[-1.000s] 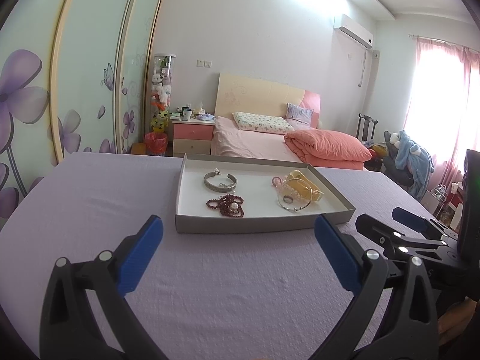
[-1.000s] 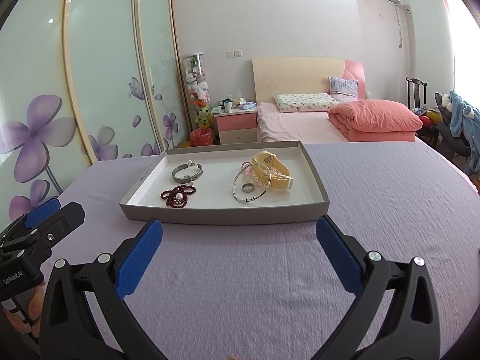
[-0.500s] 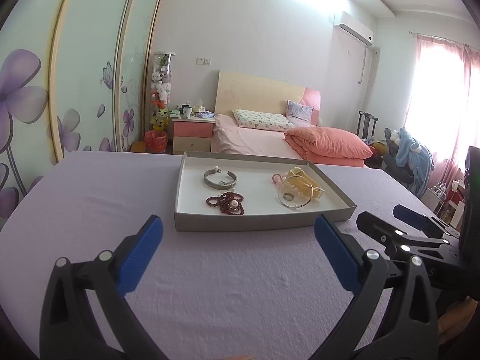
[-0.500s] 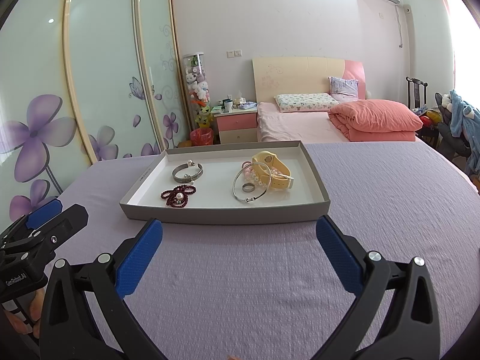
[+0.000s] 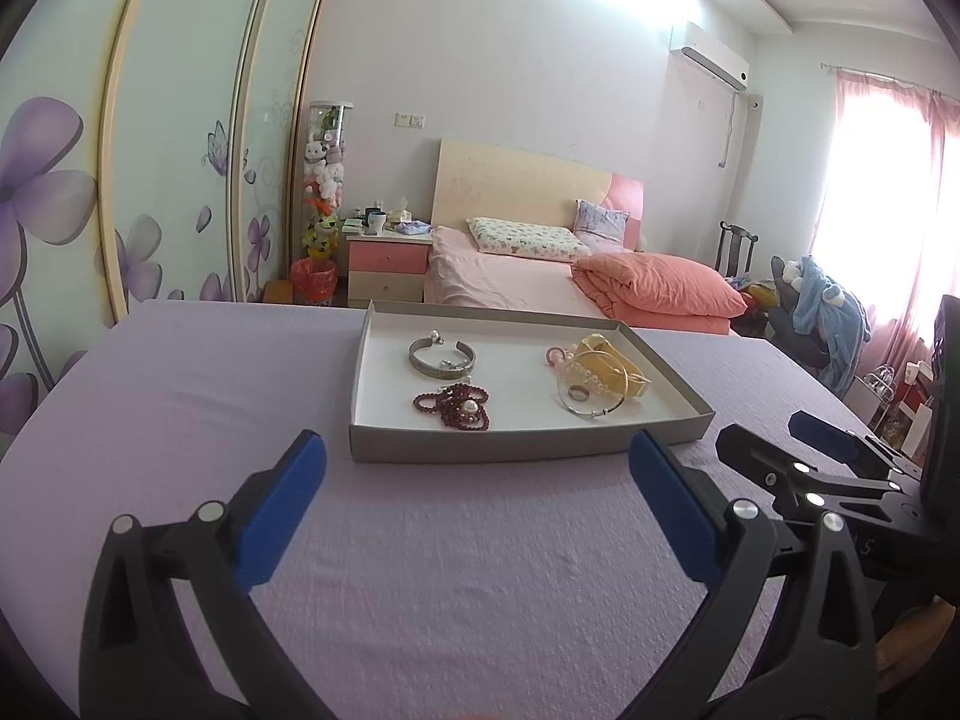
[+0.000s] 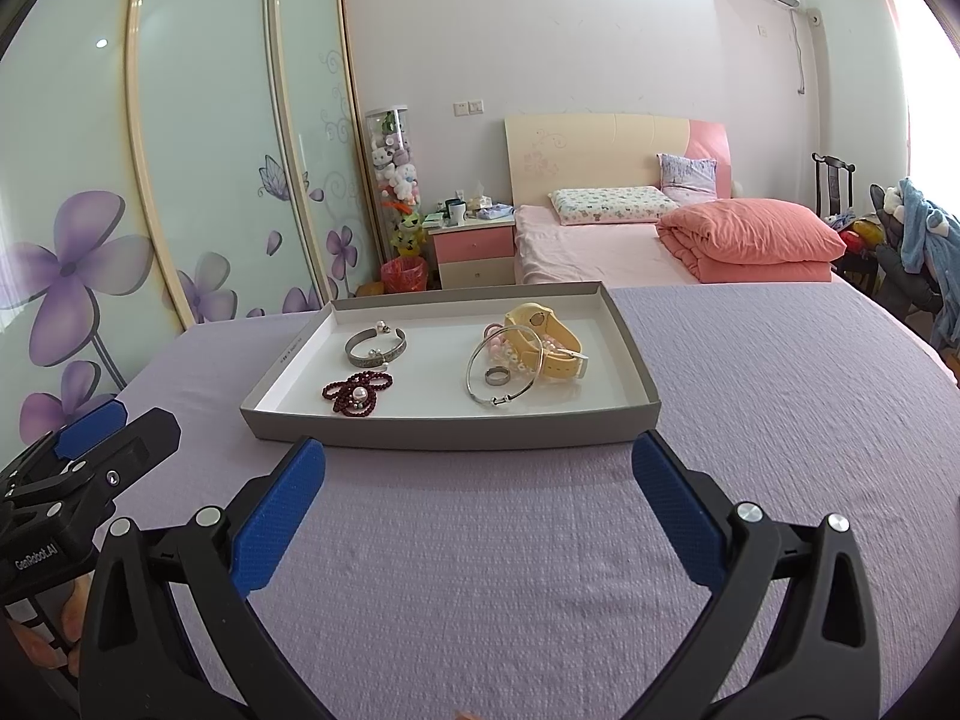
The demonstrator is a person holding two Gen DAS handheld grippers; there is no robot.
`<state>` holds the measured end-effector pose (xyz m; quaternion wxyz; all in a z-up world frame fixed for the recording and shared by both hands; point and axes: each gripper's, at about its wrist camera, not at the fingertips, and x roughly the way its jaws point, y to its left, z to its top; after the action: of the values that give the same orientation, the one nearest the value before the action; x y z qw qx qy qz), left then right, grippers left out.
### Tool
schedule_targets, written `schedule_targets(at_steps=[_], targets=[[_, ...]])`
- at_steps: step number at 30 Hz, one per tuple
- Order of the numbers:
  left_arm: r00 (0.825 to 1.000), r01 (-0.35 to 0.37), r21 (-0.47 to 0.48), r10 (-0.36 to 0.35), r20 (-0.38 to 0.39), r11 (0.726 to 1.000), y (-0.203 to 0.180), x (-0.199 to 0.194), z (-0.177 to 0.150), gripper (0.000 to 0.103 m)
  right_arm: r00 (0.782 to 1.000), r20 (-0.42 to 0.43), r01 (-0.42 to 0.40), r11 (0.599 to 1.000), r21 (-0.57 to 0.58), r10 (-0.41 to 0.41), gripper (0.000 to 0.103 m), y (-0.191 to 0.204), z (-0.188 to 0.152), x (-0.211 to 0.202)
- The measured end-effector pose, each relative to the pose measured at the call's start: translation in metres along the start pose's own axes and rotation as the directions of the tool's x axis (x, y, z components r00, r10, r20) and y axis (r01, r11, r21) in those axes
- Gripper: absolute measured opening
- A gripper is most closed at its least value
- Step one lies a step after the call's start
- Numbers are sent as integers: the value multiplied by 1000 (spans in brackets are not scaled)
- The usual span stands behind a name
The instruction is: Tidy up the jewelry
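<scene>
A grey, white-lined tray (image 5: 528,451) (image 6: 456,435) sits on the lilac-covered table. It holds a silver cuff bracelet (image 5: 441,355) (image 6: 376,348), a dark red bead bracelet with a pearl (image 5: 454,407) (image 6: 357,393), a thin silver bangle (image 5: 591,399) (image 6: 505,369) around a small ring (image 6: 497,376), pink beads and a yellow watch (image 5: 606,369) (image 6: 546,336). My left gripper (image 5: 477,498) is open and empty, short of the tray. My right gripper (image 6: 478,498) is open and empty, also short of it.
The lilac tablecloth (image 5: 180,396) (image 6: 780,372) spreads around the tray. Each gripper shows in the other's view, the right one (image 5: 828,456) at the right and the left one (image 6: 90,438) at the left. A bed, nightstand and wardrobe stand behind.
The left view has drawn back slightly from the tray. The right gripper has barely moved. Both stay open and empty.
</scene>
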<state>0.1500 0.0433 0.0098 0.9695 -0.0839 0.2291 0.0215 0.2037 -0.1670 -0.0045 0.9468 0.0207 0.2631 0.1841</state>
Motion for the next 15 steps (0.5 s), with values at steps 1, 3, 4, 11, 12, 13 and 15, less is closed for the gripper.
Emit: schedule_targets(at_steps=[1,3,4,11,12,13,15], targets=[[1000,0,0,0,-1,1000,0,0,0,101,1000,-1,-1,1000,-1,1,102,0,0,0],[1000,1,0,-1,-2,1000,0,0,0,101,1000,0,-1,1000,-1,1,102,0,0,0],[1000,1,-1,-1,-2,1000,0,0,0,101,1000,0,-1,1000,-2,1,102,0,0,0],[1000,-2,-4,2,-1,1000,2,1,-1,101,1000,0,-1,1000,-1,1,102,0,0,0],[1000,-2,-4,2,-1,1000,2,1,-1,101,1000,0,-1,1000,-1,1,102,0,0,0],[1000,-2,-4,2,-2,1000,2,1,-1,101,1000,0,-2,1000,-1,2,102,0,0,0],[1000,-3,-2,3,-4,1000,2,1,-1,101,1000,1,-1,1000,-2,1,102,0,0,0]])
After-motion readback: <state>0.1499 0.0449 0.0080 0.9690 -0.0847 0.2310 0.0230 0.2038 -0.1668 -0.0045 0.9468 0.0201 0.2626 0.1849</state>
